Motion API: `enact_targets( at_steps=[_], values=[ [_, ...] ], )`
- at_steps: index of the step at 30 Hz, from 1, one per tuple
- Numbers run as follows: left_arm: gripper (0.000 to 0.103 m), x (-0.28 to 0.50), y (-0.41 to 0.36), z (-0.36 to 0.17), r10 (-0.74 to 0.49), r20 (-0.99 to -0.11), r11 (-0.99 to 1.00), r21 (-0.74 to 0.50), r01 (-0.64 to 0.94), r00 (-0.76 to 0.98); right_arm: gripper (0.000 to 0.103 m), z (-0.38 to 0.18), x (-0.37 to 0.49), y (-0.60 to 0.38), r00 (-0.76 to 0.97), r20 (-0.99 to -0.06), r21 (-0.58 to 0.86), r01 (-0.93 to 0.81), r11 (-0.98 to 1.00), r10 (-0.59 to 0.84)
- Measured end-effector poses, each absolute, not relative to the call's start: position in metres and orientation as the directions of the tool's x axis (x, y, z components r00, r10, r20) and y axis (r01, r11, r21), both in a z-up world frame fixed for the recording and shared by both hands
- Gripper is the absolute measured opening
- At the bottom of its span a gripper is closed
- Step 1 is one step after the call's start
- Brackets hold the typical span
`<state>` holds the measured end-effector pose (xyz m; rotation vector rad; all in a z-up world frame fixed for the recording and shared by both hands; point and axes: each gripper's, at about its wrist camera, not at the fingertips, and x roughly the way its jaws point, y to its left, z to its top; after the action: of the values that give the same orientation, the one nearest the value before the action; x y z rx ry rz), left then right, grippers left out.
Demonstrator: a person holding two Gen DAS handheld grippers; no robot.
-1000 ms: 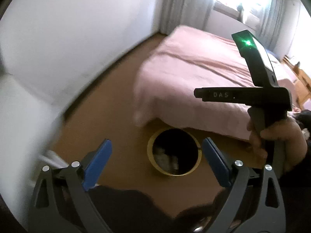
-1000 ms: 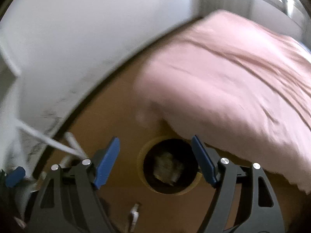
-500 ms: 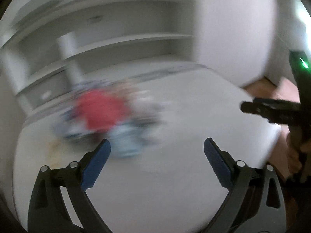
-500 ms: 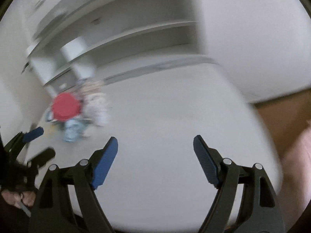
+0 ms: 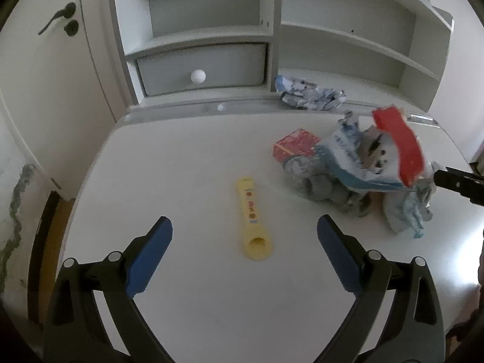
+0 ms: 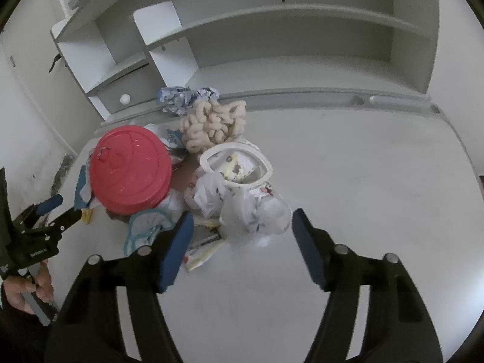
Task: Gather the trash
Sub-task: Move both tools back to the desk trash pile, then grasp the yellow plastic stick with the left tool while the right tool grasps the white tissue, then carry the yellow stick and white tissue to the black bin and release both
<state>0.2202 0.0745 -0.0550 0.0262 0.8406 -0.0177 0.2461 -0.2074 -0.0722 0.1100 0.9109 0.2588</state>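
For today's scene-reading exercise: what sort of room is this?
Probably a child's bedroom or study corner: a white desk with a star-decorated shelf hutch, a small knobbed drawer and a door beside it.

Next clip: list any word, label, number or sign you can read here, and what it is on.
No text is legible in either view.
Yellow tube: red and blue printed marks, too blurred to read.
Blue and white wrapper: lettering, blurred.
Red box: speckled print, no words to make out.
Left gripper: small white label on its body, too small.
Shelf unit: a dark star shape, no writing.
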Motion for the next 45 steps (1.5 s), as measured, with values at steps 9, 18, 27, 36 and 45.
enact_targets(
  at_steps=[9, 18, 27, 36, 45],
  values=[
    [0.086, 0.243, 0.077, -0.063, 0.026, -0.771, 0.998, 0.056, 0.027, 0.636, 0.041, -0.063, 0.234, -0.213, 0.613, -0.736, 0.233, -0.170, 0.957, 0.288],
    [0.024, 0.255, 0.073, -0.074, 0.024, -0.812, 0.998, 0.050, 0.029, 0.584, 0.041, -0.042, 0.204, -0.223, 0.641, -0.716, 0.200, -0.193, 0.961, 0.277],
    [0.012, 0.240, 0.066, -0.053, 0.037, -0.773, 0.997, 0.068, 0.025, 0.634, 0.041, -0.040, 0.166, -0.273, 0.674, -0.711, 0.185, -0.094, 0.978, 0.199],
    [0.012, 0.196, -0.007, 0.028, -0.112, -0.642, 0.982, 0.047, 0.185, 0.758, 0.041, -0.043, 0.092, -0.381, 0.711, -0.703, 0.178, 0.147, 0.973, 0.021],
    [0.012, 0.156, -0.217, 0.028, -0.447, -0.641, 0.795, 0.036, 0.606, 0.624, 0.041, -0.064, -0.017, -0.499, 0.673, -0.707, 0.179, 0.466, 0.866, -0.216]
  ],
)
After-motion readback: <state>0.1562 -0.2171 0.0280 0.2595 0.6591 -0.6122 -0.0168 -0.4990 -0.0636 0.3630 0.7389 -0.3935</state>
